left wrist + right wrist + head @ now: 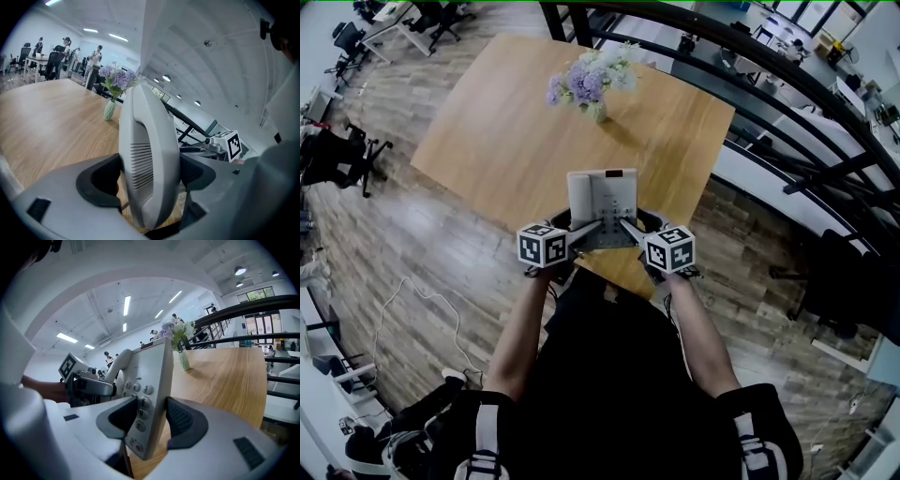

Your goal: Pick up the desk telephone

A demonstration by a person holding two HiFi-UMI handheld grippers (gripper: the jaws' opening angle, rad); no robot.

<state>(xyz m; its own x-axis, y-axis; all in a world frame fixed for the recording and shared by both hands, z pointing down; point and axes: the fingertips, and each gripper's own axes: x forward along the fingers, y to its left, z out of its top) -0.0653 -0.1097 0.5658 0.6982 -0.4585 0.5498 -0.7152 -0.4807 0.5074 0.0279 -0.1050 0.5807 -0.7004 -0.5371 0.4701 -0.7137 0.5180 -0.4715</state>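
Telephone: a pale grey desk telephone [603, 195] is seen at the near edge of the table [487, 141], close to the near right corner. It is held from both sides. Whether it touches the table top cannot be told.
Handset: the handset [149, 154] is seen on the left side of the telephone, standing right between the left jaws.
Left gripper: the left gripper [579, 232] is closed on the handset side of the telephone. A dark pad is pressed on each side of the handset.
Right gripper: the right gripper [630, 230] is closed on the right edge of the telephone. One jaw is laid over the number keys [143, 401] and the other is pressed on the back.
Marker cubes: one black and white cube is carried on each gripper, just off the near edge of the table.
Flowers: purple and white flowers [592, 80] are kept in a small vase [109, 110] out towards the far edge of the table, well apart from the telephone.
Floor: wooden boards [422, 281] are seen around the table.
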